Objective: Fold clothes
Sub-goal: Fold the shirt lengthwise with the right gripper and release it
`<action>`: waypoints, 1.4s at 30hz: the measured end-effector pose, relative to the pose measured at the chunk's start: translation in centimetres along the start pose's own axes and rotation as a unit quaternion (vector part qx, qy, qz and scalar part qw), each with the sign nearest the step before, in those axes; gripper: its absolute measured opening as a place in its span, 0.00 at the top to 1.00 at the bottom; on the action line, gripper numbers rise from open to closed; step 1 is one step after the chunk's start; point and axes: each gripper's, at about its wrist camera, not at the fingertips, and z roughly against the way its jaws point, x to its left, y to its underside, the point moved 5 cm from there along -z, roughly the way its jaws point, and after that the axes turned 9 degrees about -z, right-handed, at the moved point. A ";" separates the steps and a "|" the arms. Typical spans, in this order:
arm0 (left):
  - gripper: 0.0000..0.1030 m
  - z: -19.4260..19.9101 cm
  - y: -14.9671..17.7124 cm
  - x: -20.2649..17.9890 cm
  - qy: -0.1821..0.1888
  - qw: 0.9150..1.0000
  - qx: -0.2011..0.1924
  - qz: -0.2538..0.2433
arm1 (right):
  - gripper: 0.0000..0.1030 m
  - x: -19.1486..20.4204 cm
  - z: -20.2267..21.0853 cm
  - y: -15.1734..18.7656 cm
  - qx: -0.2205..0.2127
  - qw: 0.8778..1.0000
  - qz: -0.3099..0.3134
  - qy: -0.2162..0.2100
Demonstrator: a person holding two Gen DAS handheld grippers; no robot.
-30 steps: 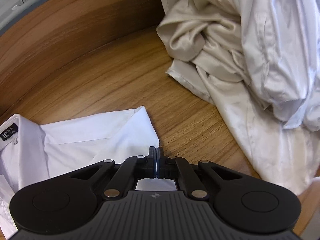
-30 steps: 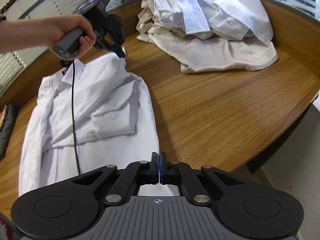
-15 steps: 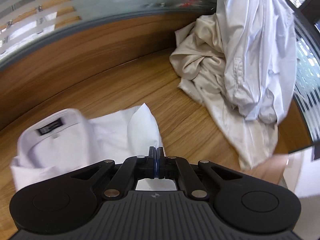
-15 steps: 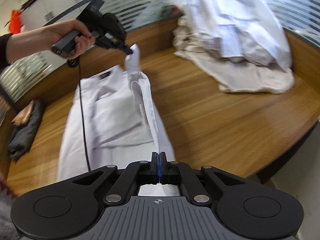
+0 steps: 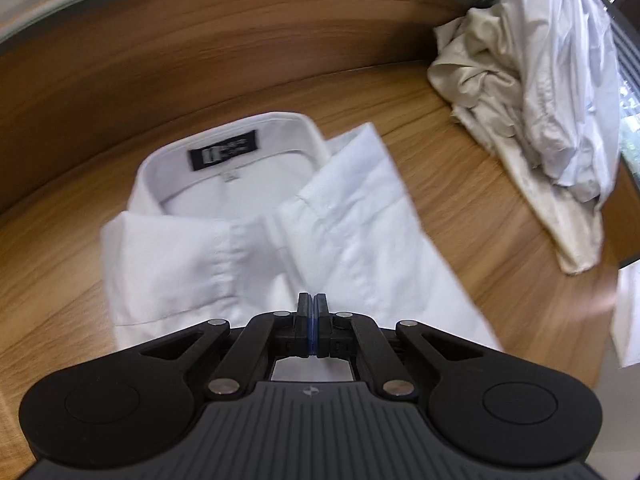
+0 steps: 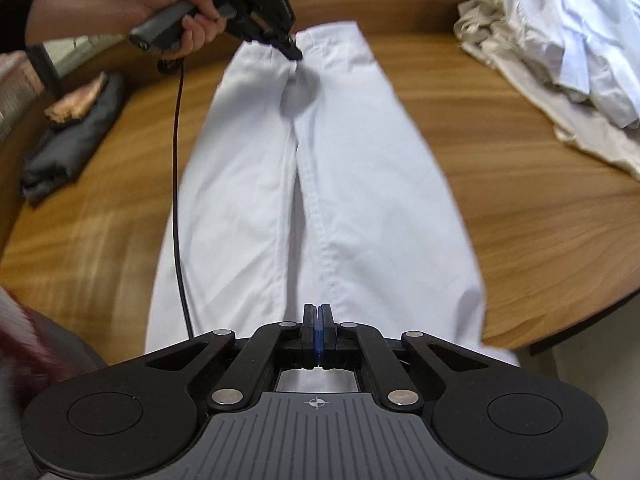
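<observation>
1. Lay lengthwise on the wooden table (image 6: 520,208): a white shirt (image 6: 320,184), its right side folded over toward the middle, collar end farthest from the right wrist camera.
2. Seen from the left wrist: the collar (image 5: 224,168) with a black label (image 5: 223,149) inside, a folded sleeve cuff (image 5: 168,256) just beside it.
3. Was clamped on a fold of the shirt near the collar end: left gripper (image 6: 295,55), jaws pressed together, fabric pinched and raised a little at the tips.
4. Was gripped around its handle by the left hand (image 6: 176,12), a black cable (image 6: 176,168) hanging down across the shirt's left side.
5. Was clamped on the shirt's hem end at the table's near edge: right gripper (image 6: 319,312), jaws together, white cloth visible under them.
6. Sat heaped at the far right of the table, well apart from the shirt: a pile of white and cream garments (image 6: 560,52).
7. Rested at the left edge: a dark folded cloth (image 6: 68,148) with a tan item (image 6: 76,100) on top.
</observation>
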 end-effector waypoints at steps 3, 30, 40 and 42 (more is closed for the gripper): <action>1.00 0.0 0.2 1.2 -0.011 1.000 -0.010 0.004 | 0.98 0.7 -0.4 1.1 0.013 1.000 0.012 0.013; 0.75 13.0 10.9 -0.2 -0.058 0.995 -0.086 0.010 | 0.96 -1.9 -3.3 -2.8 0.008 0.999 0.050 0.004; 0.71 13.6 20.9 -3.4 -0.094 0.992 -0.064 0.054 | 0.78 -5.3 -1.0 -5.8 -0.038 0.994 0.097 -0.020; 0.70 13.7 22.9 -4.6 -0.090 0.992 -0.059 0.072 | 0.78 -6.2 -1.5 -6.0 -0.025 0.992 0.119 -0.032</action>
